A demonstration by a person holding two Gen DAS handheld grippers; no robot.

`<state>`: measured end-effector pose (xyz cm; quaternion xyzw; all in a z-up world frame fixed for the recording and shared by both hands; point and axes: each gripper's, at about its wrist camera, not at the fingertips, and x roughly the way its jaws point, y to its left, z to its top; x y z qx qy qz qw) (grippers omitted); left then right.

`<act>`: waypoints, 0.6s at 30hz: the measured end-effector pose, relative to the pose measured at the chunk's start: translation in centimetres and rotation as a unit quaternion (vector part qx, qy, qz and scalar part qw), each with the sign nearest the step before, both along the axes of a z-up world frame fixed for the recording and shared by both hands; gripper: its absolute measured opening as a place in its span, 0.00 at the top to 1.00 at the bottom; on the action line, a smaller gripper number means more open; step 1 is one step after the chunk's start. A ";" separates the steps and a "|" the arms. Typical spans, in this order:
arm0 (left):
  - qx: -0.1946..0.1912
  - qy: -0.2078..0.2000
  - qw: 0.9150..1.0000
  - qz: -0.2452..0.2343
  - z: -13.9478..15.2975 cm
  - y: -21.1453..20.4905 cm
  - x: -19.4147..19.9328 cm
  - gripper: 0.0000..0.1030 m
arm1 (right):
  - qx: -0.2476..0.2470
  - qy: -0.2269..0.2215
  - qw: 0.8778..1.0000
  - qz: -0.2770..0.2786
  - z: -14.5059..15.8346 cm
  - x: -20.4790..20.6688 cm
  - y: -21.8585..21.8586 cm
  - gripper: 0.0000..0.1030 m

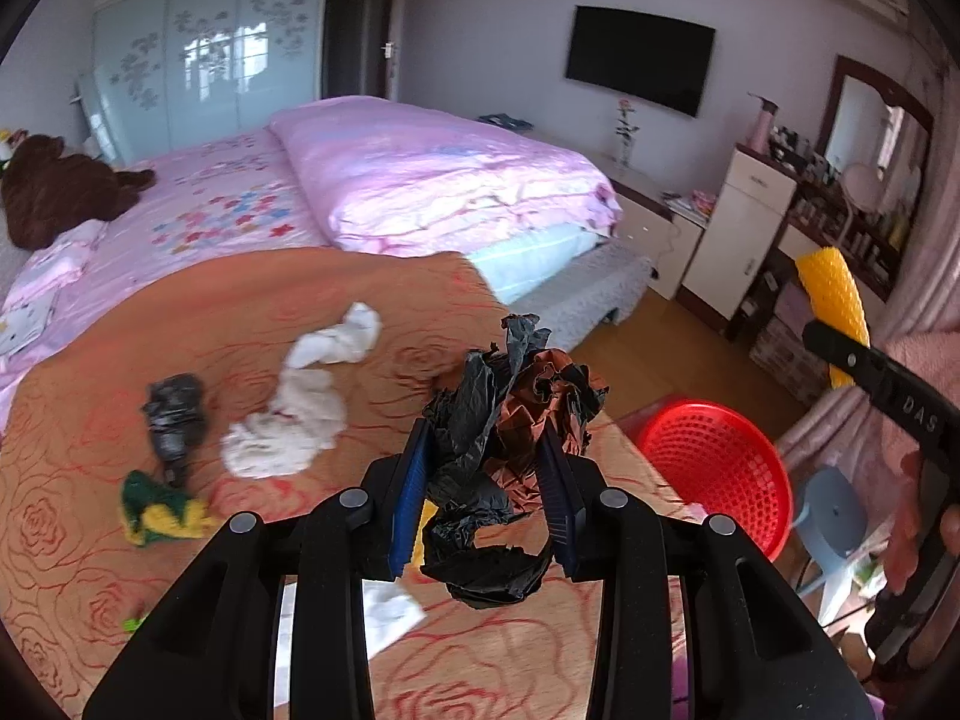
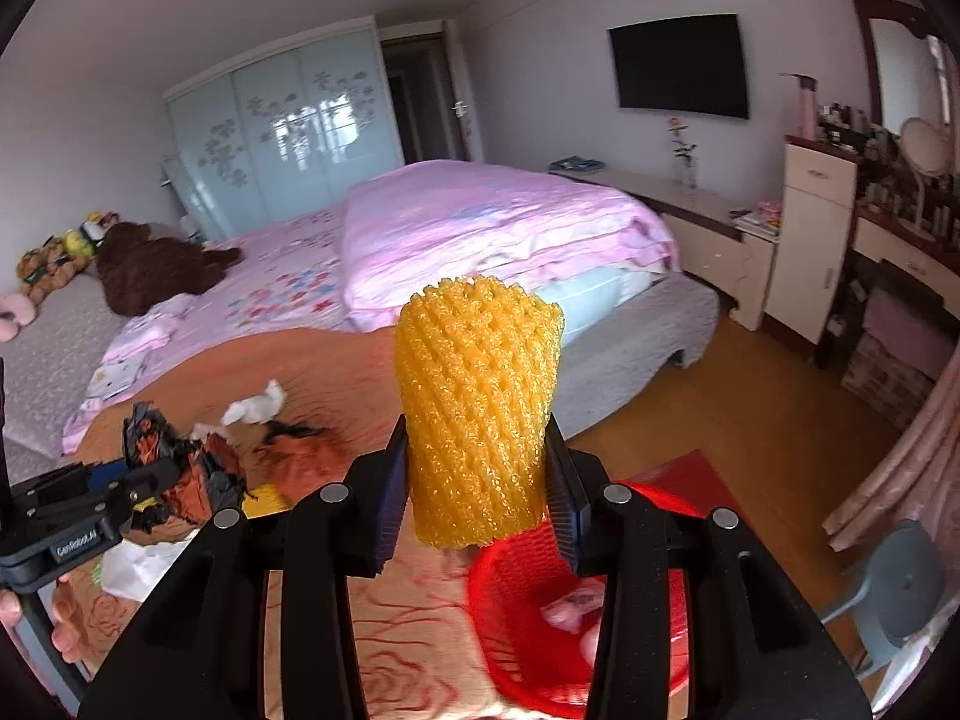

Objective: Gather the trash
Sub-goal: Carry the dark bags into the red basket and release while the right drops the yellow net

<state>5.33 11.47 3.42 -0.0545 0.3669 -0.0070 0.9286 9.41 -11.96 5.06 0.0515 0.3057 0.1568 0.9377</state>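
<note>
My left gripper [image 1: 485,480] is shut on a crumpled black and brown plastic bag [image 1: 510,420] and holds it above the orange rose-patterned blanket [image 1: 180,540]. My right gripper [image 2: 477,480] is shut on a yellow foam net sleeve [image 2: 477,408], held upright above the red mesh basket [image 2: 516,600]. The sleeve [image 1: 834,300] and the basket [image 1: 714,462] also show at the right of the left wrist view. On the blanket lie white tissues [image 1: 300,414], a black wad [image 1: 174,414], a green-yellow scrap [image 1: 159,510] and a white paper [image 1: 390,606].
The basket stands on the floor beside the bed's right edge, with some pale trash inside. A blue-grey stool [image 2: 900,600] is to its right. A pink duvet [image 1: 432,174] lies further up the bed. A dresser [image 2: 816,228] and a wall TV [image 2: 678,66] are beyond.
</note>
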 end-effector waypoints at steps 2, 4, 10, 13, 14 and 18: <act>0.002 0.001 1.000 -0.013 -0.2 -1.2 0.5 0.68 | 0.000 -0.001 1.000 -0.013 -0.1 0.0 -1.3 0.62; 0.002 0.002 1.000 -0.024 -0.4 -2.5 0.9 0.68 | -0.001 0.000 1.000 -0.022 -0.2 0.2 -2.3 0.62; 0.002 0.010 0.998 -0.056 -1.1 -5.6 2.0 0.68 | -0.001 0.009 0.999 -0.050 -1.3 0.5 -5.2 0.62; 0.004 0.015 0.997 -0.073 -1.6 -7.3 2.5 0.68 | 0.000 0.015 0.998 -0.060 -1.9 0.4 -6.2 0.61; 0.006 0.017 0.997 -0.079 -1.9 -8.0 2.7 0.68 | 0.000 0.016 0.998 -0.062 -2.0 0.5 -6.4 0.62; 0.004 0.028 0.995 -0.095 -2.7 -9.7 3.4 0.68 | 0.001 0.023 0.997 -0.071 -2.9 0.5 -7.1 0.62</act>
